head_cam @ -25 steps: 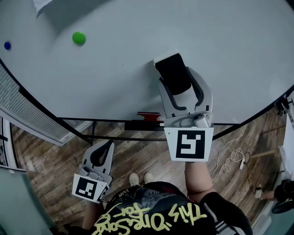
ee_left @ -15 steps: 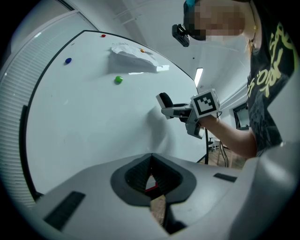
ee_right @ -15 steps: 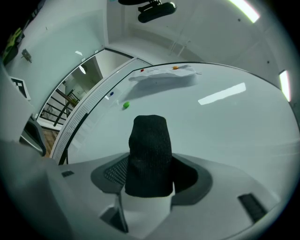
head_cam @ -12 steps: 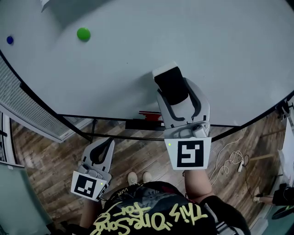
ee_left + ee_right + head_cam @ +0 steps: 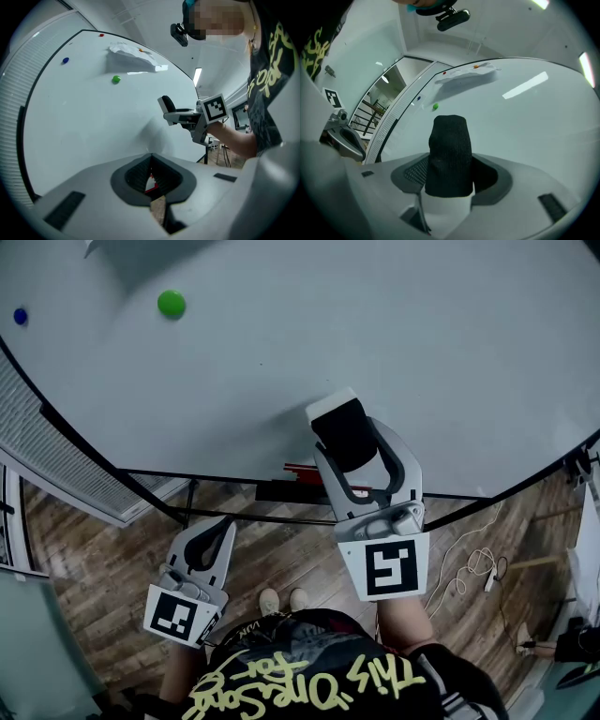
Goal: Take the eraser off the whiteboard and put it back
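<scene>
**A:** How far along is it?

**B:** By my reading, halfway. The right claw is pinching the eraser, black felt face up and white body down between the jaws. It is held in front of the whiteboard, near the lower edge. From the left gripper view it looks just clear of the surface, so it is off the board and putting it back is what remains.

**A:** And the left claw?

**B:** Pressed together on nothing, hanging low over the wooden floor, well apart from the board.

**A:** Anything in the way?

**B:** Not much. A green magnet and a blue magnet sit toward the far left edge, and a sheet of paper is near the top edge. A red item lies on the ledge under the lower edge. The board in front of the eraser is bare.
</scene>
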